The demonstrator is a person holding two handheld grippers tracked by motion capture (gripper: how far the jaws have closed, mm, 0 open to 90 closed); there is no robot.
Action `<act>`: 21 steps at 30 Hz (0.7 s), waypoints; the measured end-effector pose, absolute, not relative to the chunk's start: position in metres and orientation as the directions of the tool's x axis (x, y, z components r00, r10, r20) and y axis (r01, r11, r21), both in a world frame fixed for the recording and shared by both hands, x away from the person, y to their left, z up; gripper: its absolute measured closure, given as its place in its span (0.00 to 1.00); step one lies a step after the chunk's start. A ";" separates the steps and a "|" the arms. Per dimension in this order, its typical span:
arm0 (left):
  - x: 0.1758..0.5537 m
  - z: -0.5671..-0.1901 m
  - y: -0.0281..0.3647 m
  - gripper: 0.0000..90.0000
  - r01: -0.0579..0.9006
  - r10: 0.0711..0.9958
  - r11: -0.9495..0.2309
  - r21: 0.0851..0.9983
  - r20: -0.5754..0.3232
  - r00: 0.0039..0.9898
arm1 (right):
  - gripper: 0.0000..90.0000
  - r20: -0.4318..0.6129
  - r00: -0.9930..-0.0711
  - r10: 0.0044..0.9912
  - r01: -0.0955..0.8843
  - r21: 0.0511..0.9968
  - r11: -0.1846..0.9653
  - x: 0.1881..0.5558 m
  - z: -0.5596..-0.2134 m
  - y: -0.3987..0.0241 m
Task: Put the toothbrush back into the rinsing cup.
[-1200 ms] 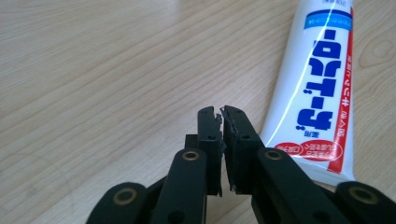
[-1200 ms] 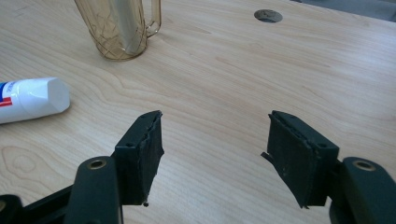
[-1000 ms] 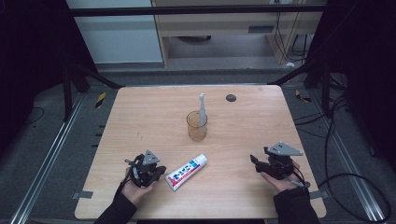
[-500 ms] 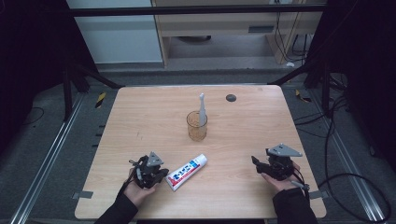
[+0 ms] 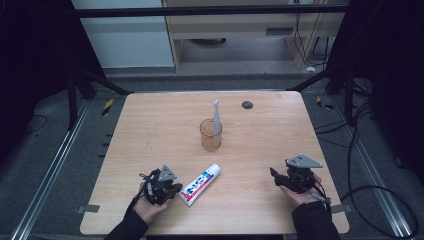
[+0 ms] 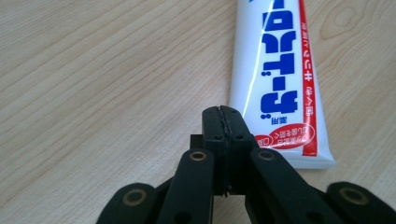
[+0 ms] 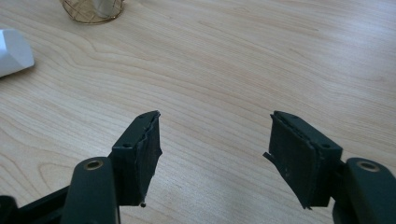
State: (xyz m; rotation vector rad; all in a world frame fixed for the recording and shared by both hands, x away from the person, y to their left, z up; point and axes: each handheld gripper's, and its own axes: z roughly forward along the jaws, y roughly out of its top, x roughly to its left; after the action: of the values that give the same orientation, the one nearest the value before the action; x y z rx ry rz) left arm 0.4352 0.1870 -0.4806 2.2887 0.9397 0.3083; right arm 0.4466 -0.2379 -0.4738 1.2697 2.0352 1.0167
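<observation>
A white toothpaste tube point(image 5: 200, 183) with red and blue print lies flat on the wooden table point(image 5: 260, 140), near its front edge. My left gripper point(image 5: 178, 188) rests in a hand just left of the tube's crimped end. Its jaws are shut with nothing between them. In the left gripper view the closed tips point(image 6: 223, 116) sit beside the tube point(image 6: 280, 70), close to its flat end. My right gripper point(image 5: 274, 175) is held at the front right, open and empty. Its pads point(image 7: 140, 140) stand wide apart over bare wood.
An amber see-through cup point(image 5: 210, 135) stands mid-table with a white toothbrush point(image 5: 216, 116) upright in it. The cup's base point(image 7: 93, 10) and the tube's cap point(image 7: 13, 51) appear at the upper left of the right gripper view. A small dark disc point(image 5: 247, 104) lies near the far edge.
My left gripper has edged slightly right, toward the tube's flat end. The right gripper, tube and cup have stayed where they were.
</observation>
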 end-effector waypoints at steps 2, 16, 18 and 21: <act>0.434 -0.481 0.185 0.99 0.542 0.687 -0.550 0.635 -0.024 0.726 | 0.38 -0.046 -0.416 0.908 0.511 0.814 0.275 0.447 -0.474 -0.238; 0.424 -0.485 0.165 0.99 0.513 0.636 -0.597 0.617 -0.026 0.771 | 0.38 -0.050 -0.406 0.913 0.516 0.812 0.274 0.448 -0.475 -0.241; 0.423 -0.486 0.164 0.99 0.507 0.633 -0.600 0.618 -0.021 0.774 | 0.38 -0.050 -0.405 0.913 0.516 0.811 0.274 0.448 -0.475 -0.241; 0.422 -0.486 0.161 0.99 0.505 0.629 -0.601 0.619 -0.023 0.777 | 0.38 -0.048 -0.405 0.913 0.518 0.811 0.272 0.448 -0.476 -0.241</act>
State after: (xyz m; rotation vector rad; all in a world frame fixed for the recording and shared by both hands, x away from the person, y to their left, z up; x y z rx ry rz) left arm 0.4224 0.1613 -0.4858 2.3458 0.8414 0.2618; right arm 0.4482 -0.2409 -0.4758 1.2847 2.0293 1.0005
